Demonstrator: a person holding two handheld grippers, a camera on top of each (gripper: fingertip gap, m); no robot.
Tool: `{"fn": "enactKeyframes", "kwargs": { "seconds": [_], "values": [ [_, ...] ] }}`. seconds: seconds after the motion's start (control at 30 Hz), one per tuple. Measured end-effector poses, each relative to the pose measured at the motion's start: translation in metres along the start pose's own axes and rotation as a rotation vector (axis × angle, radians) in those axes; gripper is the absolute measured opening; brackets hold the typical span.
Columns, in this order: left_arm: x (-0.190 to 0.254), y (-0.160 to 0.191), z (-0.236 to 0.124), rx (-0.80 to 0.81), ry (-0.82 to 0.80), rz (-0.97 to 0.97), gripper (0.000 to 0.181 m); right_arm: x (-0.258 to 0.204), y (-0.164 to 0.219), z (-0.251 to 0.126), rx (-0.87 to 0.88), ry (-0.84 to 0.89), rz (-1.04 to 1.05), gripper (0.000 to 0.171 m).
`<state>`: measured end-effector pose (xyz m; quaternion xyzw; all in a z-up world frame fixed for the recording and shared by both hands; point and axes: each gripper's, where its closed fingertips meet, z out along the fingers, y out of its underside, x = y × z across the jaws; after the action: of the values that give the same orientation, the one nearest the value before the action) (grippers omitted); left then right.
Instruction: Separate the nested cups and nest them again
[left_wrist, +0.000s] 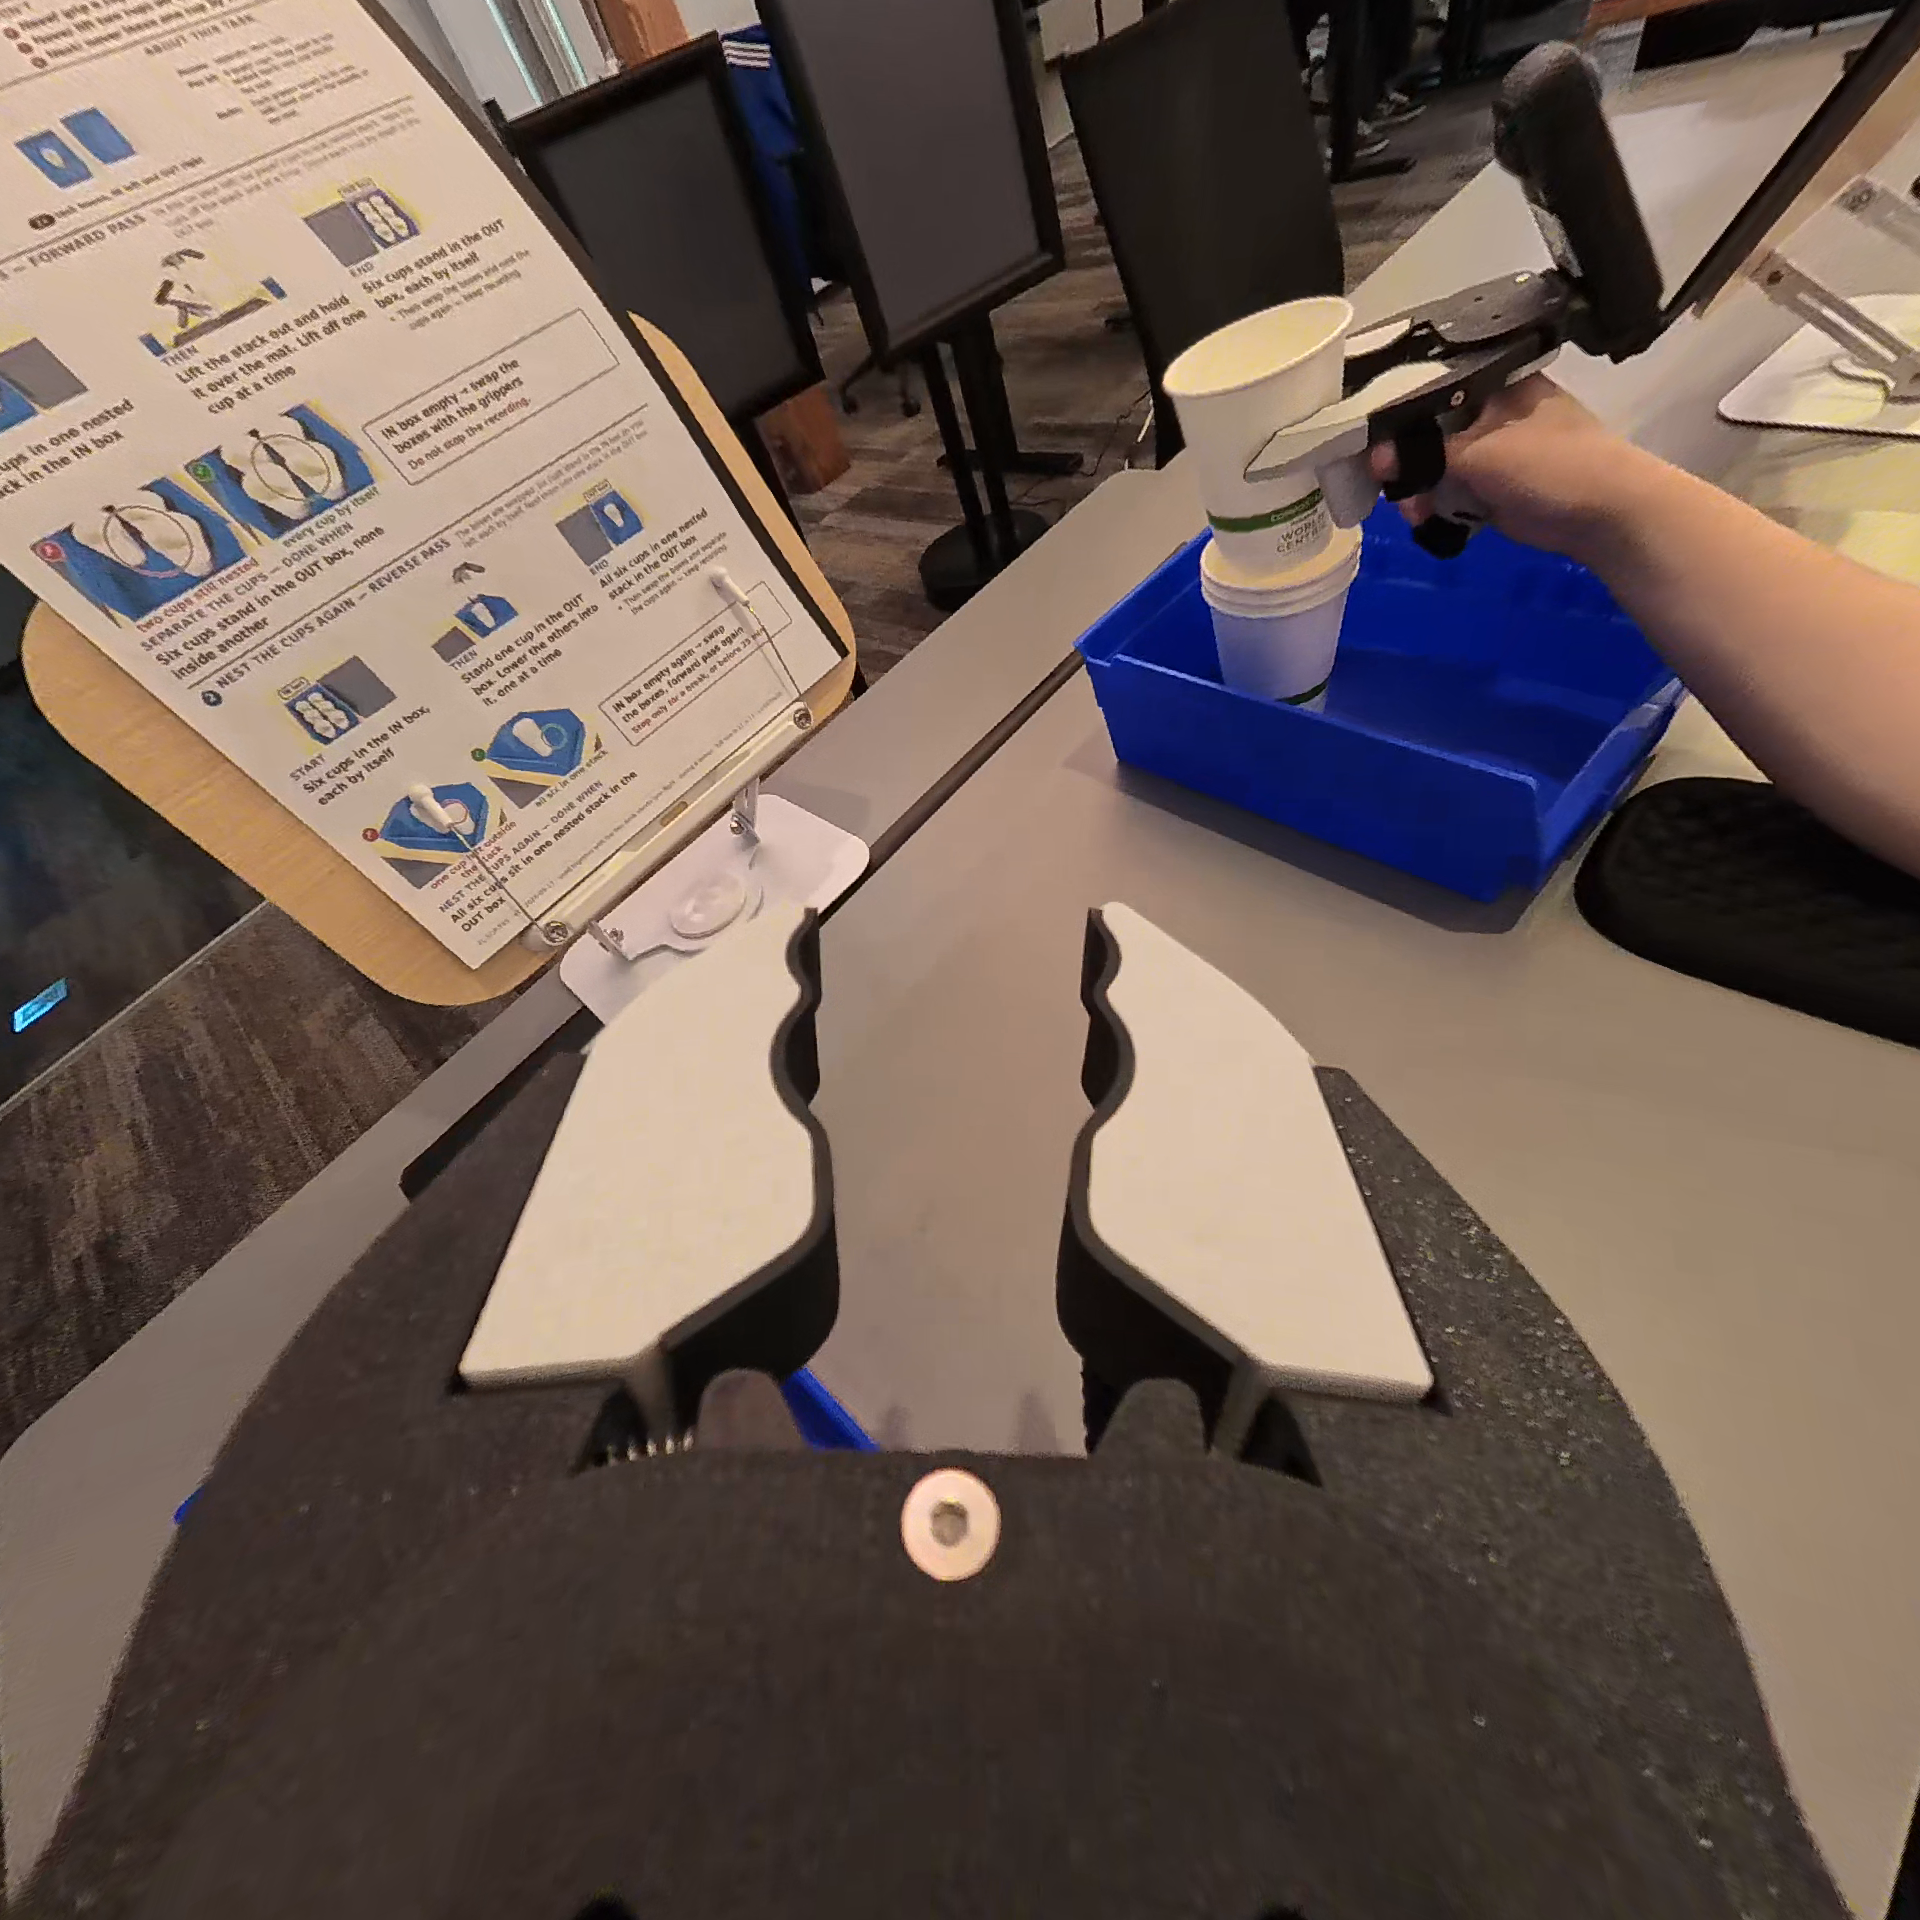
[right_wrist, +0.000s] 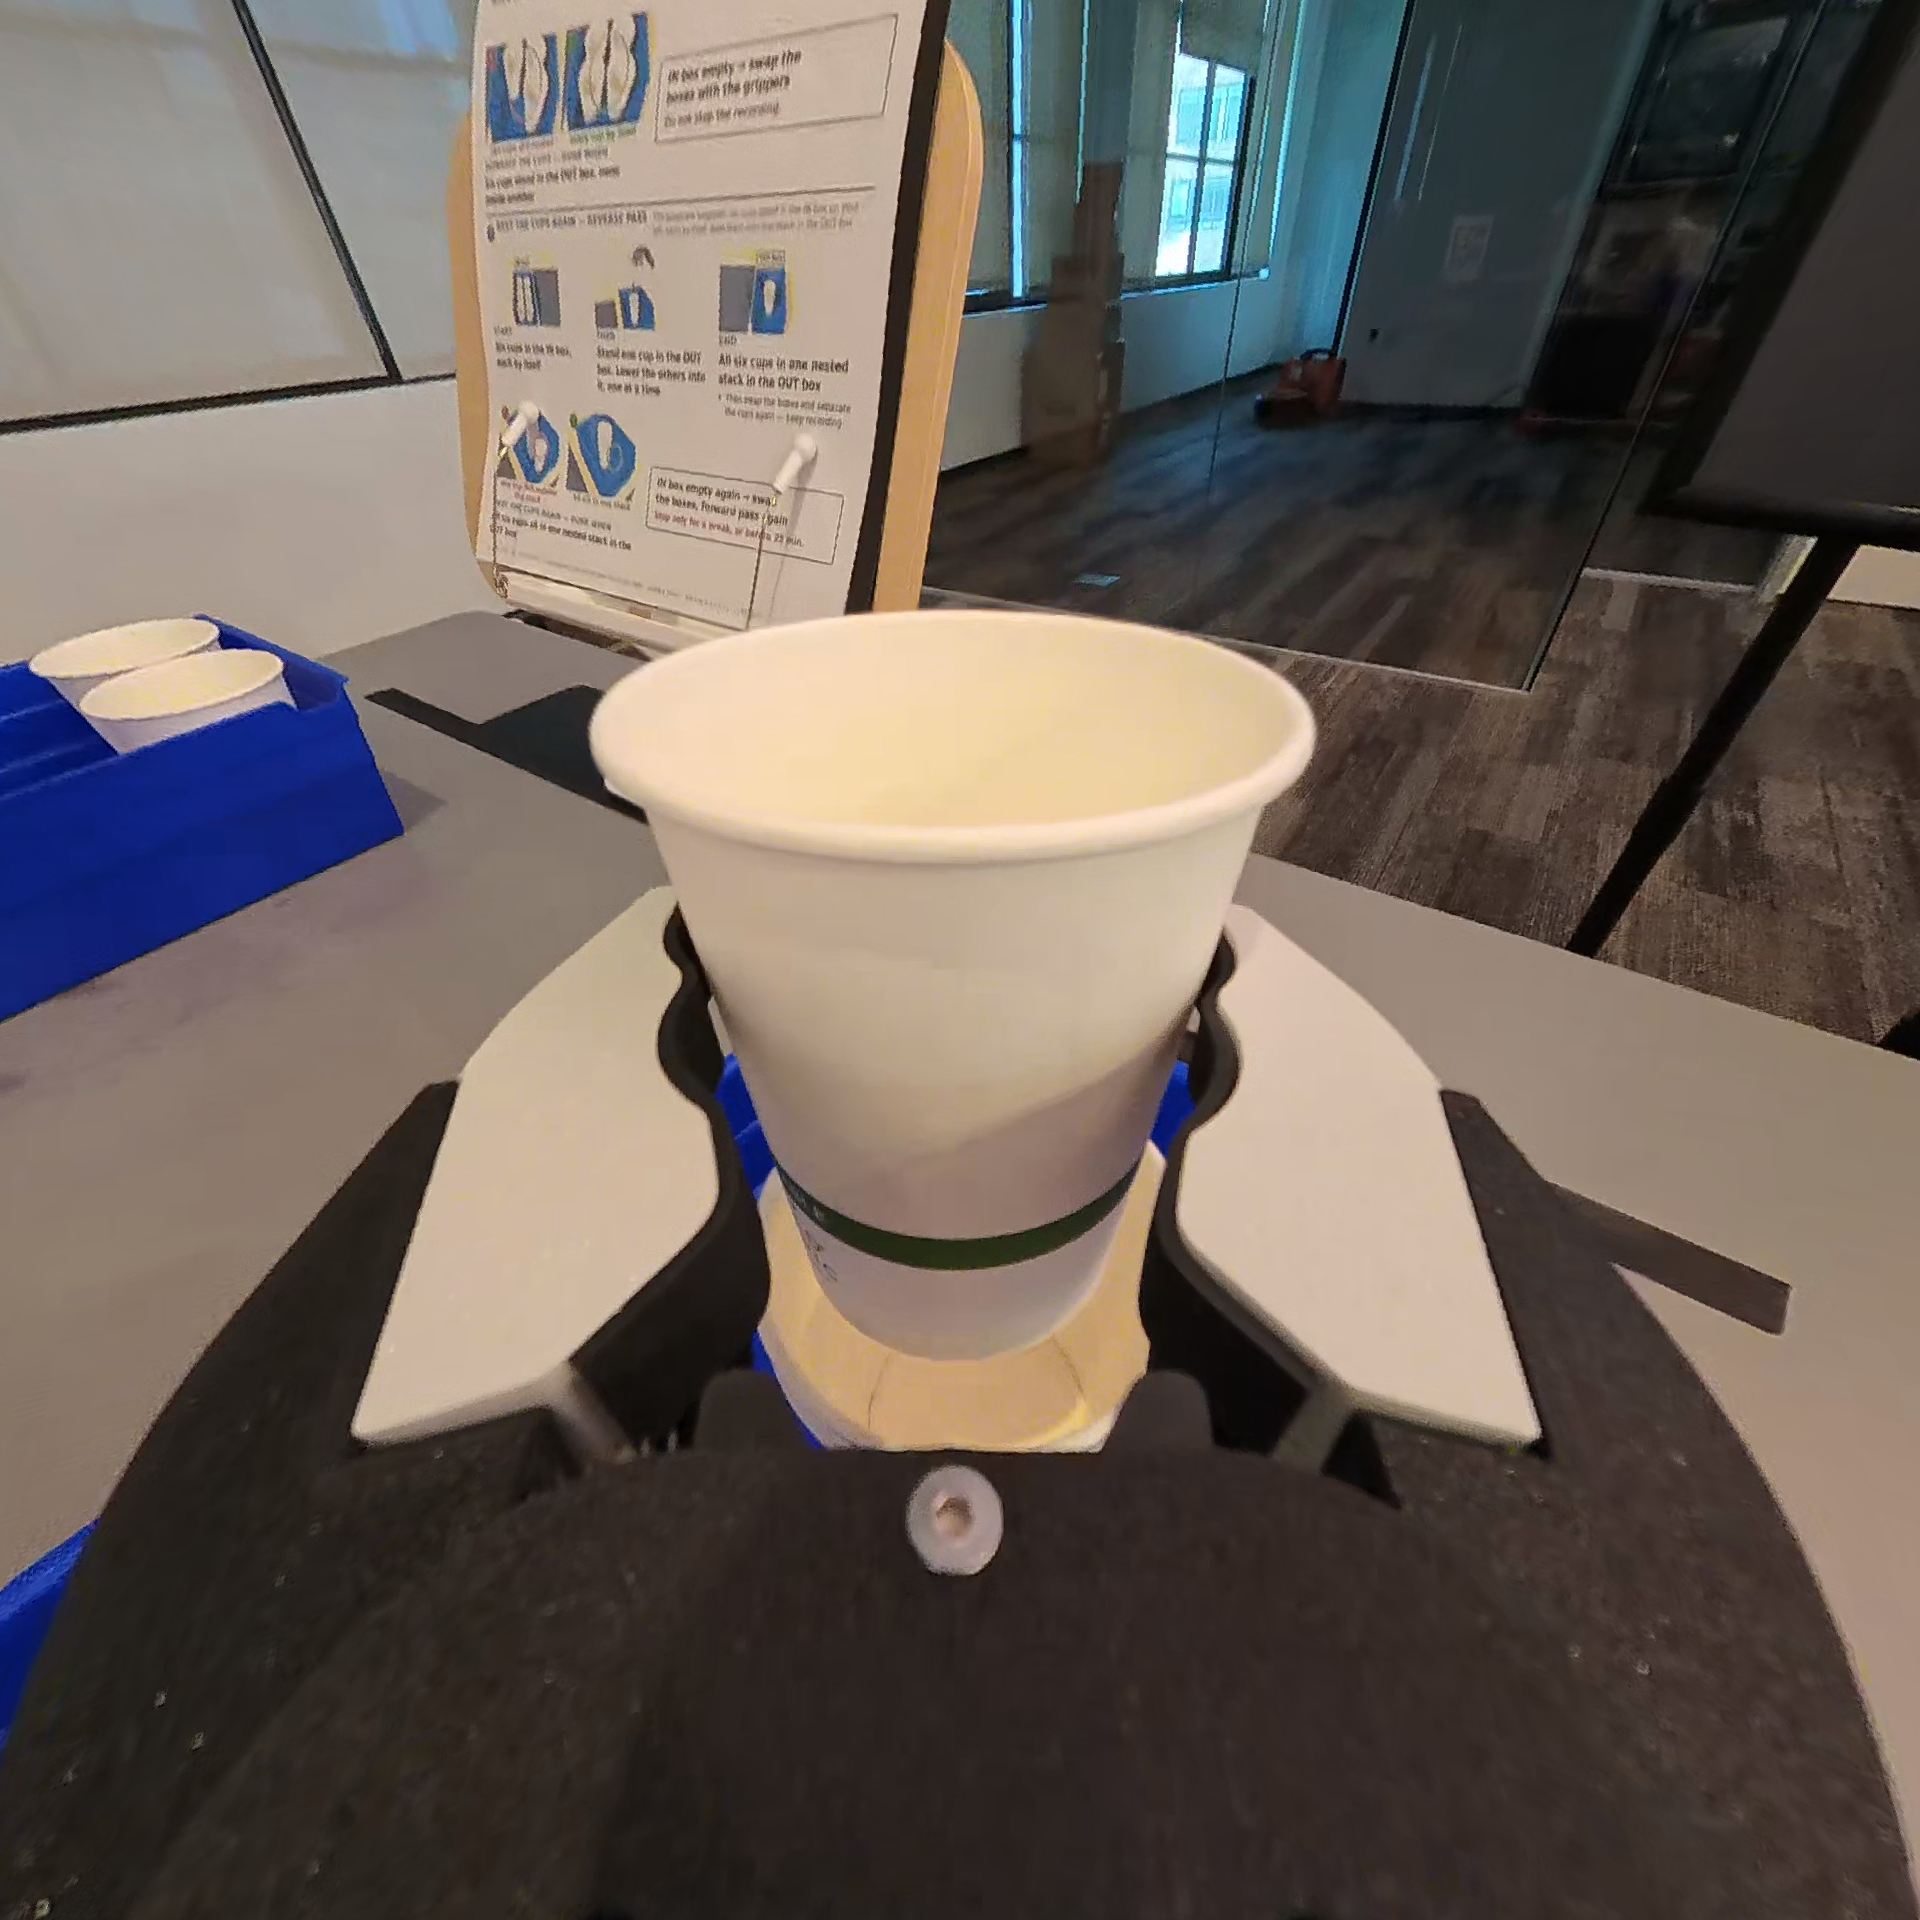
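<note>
I count two grippers: my left gripper (left_wrist: 951, 1023), and my right gripper (right_wrist: 951, 997), which carries one white paper cup (right_wrist: 951, 935). Below that cup I note one nested stack (left_wrist: 1280, 613); I make out at least three rims in it, but cannot fix the exact number. Two further loose cups (right_wrist: 156, 681) stand in a second container. Blue bins total two: one under the stack (left_wrist: 1382, 758), one at the left (right_wrist: 177, 821). I record one instruction board (left_wrist: 343, 436) on its stand and one hand (left_wrist: 1527, 468) in sight.
</note>
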<state>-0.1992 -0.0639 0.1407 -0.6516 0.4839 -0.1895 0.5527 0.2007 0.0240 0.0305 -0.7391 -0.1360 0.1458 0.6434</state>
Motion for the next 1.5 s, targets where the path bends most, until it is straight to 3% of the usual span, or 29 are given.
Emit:
{"fn": "enactKeyframes", "kwargs": {
  "seconds": [0.37, 0.63, 0.77, 0.93, 1.07, 1.23, 1.3, 1.5],
  "values": [
    [0.015, 0.001, 0.008, -0.038, 0.024, 0.056, 0.049, 0.005, 0.034, -0.004, -0.227, 0.007, -0.038, 0.091],
    [-0.010, 0.013, 0.005, -0.081, -0.040, 0.032, 0.054, 0.002, 0.046, -0.021, -0.392, 0.022, -0.139, 0.104],
    [-0.043, 0.052, 0.004, -0.221, -0.093, 0.003, 0.055, -0.005, 0.027, -0.032, -0.362, 0.030, -0.172, 0.108],
    [-0.108, 0.140, -0.004, -0.557, -0.257, 0.161, 0.054, -0.044, -0.022, -0.037, -0.222, -0.018, -0.280, 0.105],
    [-0.128, 0.188, 0.004, -0.686, -0.215, 0.222, 0.045, -0.079, -0.041, -0.032, -0.175, -0.070, -0.375, 0.104],
    [-0.127, 0.205, 0.032, -0.747, -0.117, 0.396, 0.044, -0.103, -0.036, -0.019, -0.201, -0.131, -0.421, 0.104],
    [-0.129, 0.212, 0.044, -0.794, -0.086, 0.456, 0.035, -0.105, -0.032, -0.016, -0.223, -0.138, -0.434, 0.103],
    [-0.143, 0.233, 0.065, -0.915, -0.035, 0.498, 0.035, -0.103, -0.028, -0.016, -0.223, -0.154, -0.400, 0.103]
  ]
}}
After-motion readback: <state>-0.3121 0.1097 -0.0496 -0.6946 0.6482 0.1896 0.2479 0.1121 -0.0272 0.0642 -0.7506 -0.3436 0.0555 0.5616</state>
